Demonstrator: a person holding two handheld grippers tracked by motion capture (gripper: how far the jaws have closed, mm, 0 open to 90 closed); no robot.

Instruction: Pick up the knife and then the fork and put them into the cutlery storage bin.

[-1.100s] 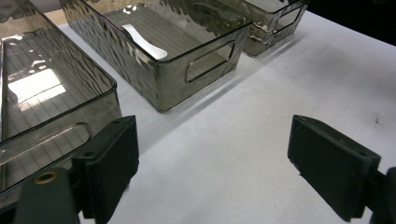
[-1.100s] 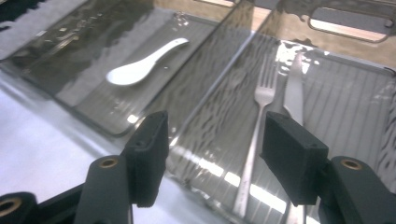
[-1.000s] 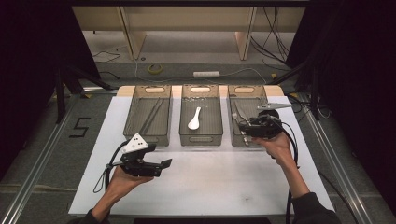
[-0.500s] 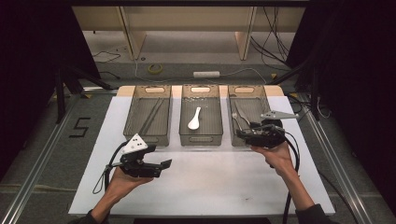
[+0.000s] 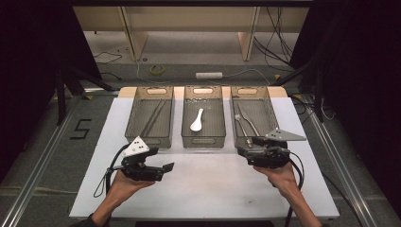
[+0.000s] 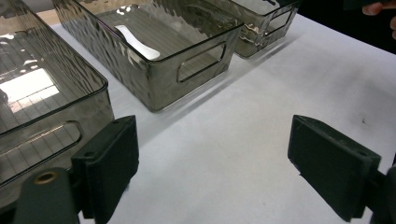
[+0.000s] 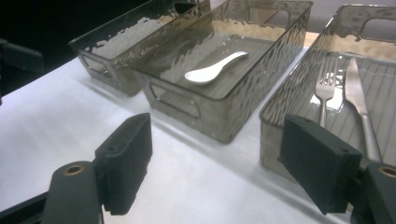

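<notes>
Three smoky clear bins stand in a row on the white mat (image 5: 213,189). The left bin (image 5: 149,141) holds dark chopsticks (image 5: 153,118). In the middle bin (image 5: 203,142) lies a white spoon (image 5: 196,120) (image 6: 137,44) (image 7: 215,70). A fork (image 5: 241,124) (image 7: 325,95) and a knife (image 5: 250,124) (image 7: 359,107) rest in the right bin (image 5: 274,116). My left gripper (image 5: 166,166) (image 6: 215,154) hovers open in front of the left bin, holding nothing. My right gripper (image 5: 242,150) (image 7: 219,154) sits just in front of the right bin; its jaws have just been opening and nothing is between them.
The bins fill the far half of the mat; bare white mat spreads between my two hands and the near edge. Metal rails (image 5: 42,156) run along both sides of the table. Cables and a power strip (image 5: 209,74) lie on the floor beyond.
My right hand has drawn back from over the right bin toward the near side and now sits in front of that bin. The left hand has stayed put.
</notes>
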